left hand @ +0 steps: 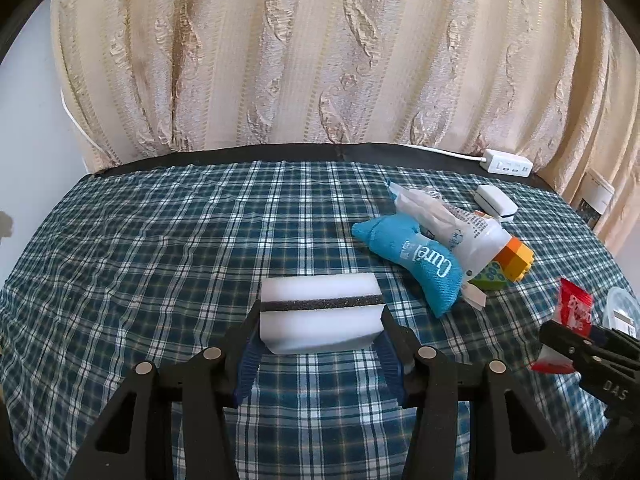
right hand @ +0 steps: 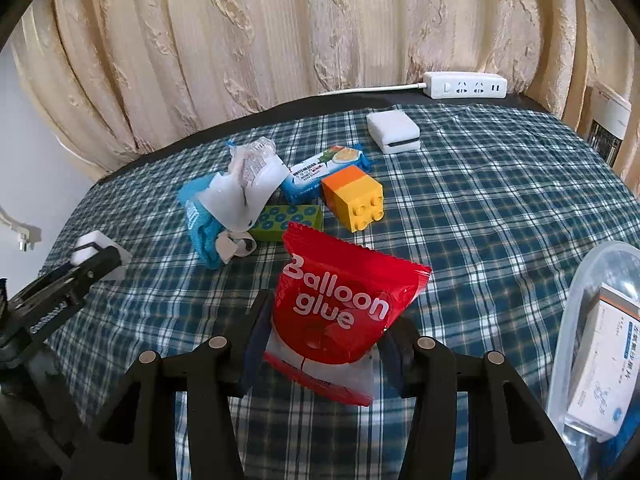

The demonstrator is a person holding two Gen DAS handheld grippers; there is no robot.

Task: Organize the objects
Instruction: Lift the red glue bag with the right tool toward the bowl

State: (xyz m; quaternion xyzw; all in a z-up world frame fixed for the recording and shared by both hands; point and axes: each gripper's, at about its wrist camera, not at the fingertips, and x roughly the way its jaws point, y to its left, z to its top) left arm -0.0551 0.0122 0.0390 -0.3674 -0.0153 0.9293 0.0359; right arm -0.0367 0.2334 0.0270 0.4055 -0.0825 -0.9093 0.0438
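Left tool (left hand: 320, 320) clamps the white sponge (left hand: 320, 312), which rests on the table (left hand: 160, 260). Right tool (right hand: 324, 340) grips the red packet (right hand: 340, 304) between its pads, raised above the table.

My bench (right hand: 460, 208) wears plaid cloth; on it lie a white sponge (right hand: 393, 131), yellow block (right hand: 354, 198), green block (right hand: 290, 222), power strip (right hand: 466, 85).

On your tabletop (right hand: 500, 208), the pile of packets (right hand: 248, 184) and toy blocks (right hand: 354, 198) lies at twelve o'clock. The power strip (right hand: 466, 85) sits behind it at one o'clock, against the curtain (right hand: 280, 20). The container (right hand: 576, 320) stands at three o'clock.
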